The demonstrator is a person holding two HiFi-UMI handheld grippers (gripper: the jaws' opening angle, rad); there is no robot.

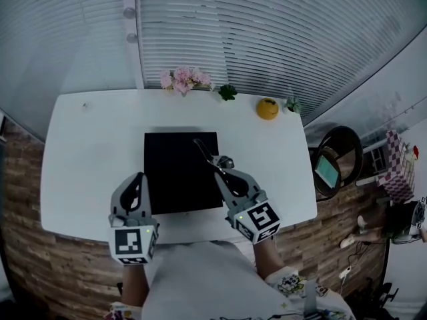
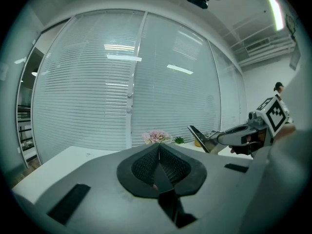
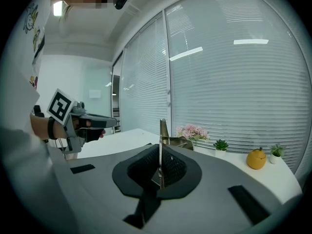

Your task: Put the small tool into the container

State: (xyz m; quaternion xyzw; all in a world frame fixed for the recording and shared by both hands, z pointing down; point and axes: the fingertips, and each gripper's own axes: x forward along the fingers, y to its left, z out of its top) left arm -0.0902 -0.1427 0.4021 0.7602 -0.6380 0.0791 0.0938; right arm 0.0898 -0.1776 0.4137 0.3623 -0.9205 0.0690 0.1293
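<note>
Tool (image 1: 205, 152) pinched in right hand-held gripper (image 1: 219, 167) over black container (image 1: 173, 185).
Left hand-held gripper (image 1: 137, 180) closed, empty; flowers (image 1: 183, 79), orange (image 1: 267, 108) line worktop's (image 1: 87, 152) far edge.

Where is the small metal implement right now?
Near the middle of the head view, the small metal implement is clamped in the right tool, held over the right part of the black square on the white table.
</note>
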